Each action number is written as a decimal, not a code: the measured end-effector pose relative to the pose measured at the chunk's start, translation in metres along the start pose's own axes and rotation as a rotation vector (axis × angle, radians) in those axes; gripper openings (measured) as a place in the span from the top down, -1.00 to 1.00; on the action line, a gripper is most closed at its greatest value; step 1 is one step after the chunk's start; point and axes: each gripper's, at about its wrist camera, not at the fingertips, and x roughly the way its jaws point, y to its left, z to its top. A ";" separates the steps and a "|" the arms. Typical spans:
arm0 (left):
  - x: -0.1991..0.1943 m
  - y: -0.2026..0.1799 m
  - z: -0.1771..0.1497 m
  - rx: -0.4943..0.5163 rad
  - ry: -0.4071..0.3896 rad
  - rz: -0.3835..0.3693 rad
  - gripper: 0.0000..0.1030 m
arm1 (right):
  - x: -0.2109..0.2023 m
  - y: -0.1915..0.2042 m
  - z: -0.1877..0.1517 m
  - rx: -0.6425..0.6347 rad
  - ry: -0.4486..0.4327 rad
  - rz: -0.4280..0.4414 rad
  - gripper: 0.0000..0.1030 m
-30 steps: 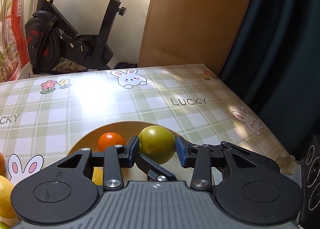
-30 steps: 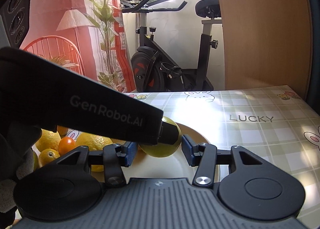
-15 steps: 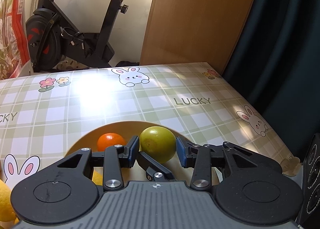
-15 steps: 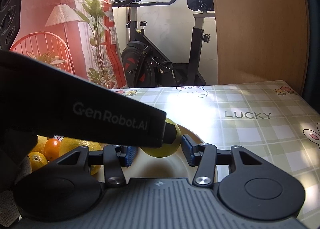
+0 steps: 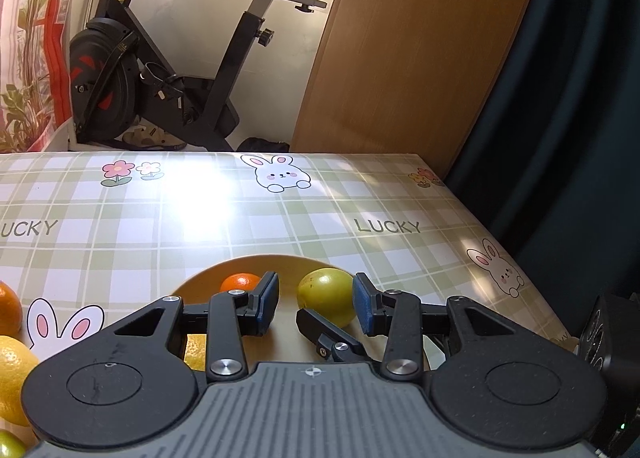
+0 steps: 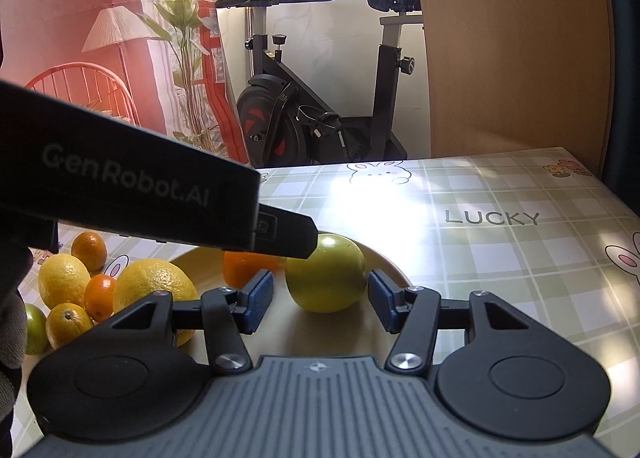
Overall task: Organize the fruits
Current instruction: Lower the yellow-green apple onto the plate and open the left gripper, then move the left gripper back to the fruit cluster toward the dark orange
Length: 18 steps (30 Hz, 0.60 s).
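Observation:
A yellow-green round fruit [image 5: 326, 294] lies in a tan plate [image 5: 256, 264], next to a small orange [image 5: 240, 282]. My left gripper [image 5: 316, 302] is open above the plate; the green fruit sits between its blue pads, nearer the right one, apart from both. In the right wrist view the same green fruit [image 6: 326, 278] lies between the open pads of my right gripper [image 6: 320, 300], untouched. The left gripper's black body [image 6: 132, 194] crosses this view above the fruit. The orange [image 6: 240, 268] lies behind it in the plate [image 6: 384, 260].
Several lemons and small oranges [image 6: 100, 290] lie on the checked tablecloth [image 5: 200, 210] left of the plate. An exercise bike [image 5: 168, 70] stands beyond the table's far edge. A wooden panel [image 5: 412, 46] and a dark curtain stand at the right.
My left gripper has opened and let go of the green fruit, which now rests in the plate. The left gripper has pulled back and up a little. The right gripper stays open.

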 end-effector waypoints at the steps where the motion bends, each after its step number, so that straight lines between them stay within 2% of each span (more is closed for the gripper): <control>1: -0.004 0.001 -0.001 -0.005 -0.006 -0.001 0.17 | -0.001 0.000 0.000 0.004 -0.008 -0.005 -0.10; 8: -0.037 0.023 -0.011 -0.048 -0.036 0.008 0.17 | -0.019 0.005 -0.008 -0.009 -0.084 -0.015 -0.15; 18: -0.103 0.061 -0.028 -0.079 -0.109 0.069 0.17 | -0.032 0.007 -0.013 -0.004 -0.095 -0.017 -0.15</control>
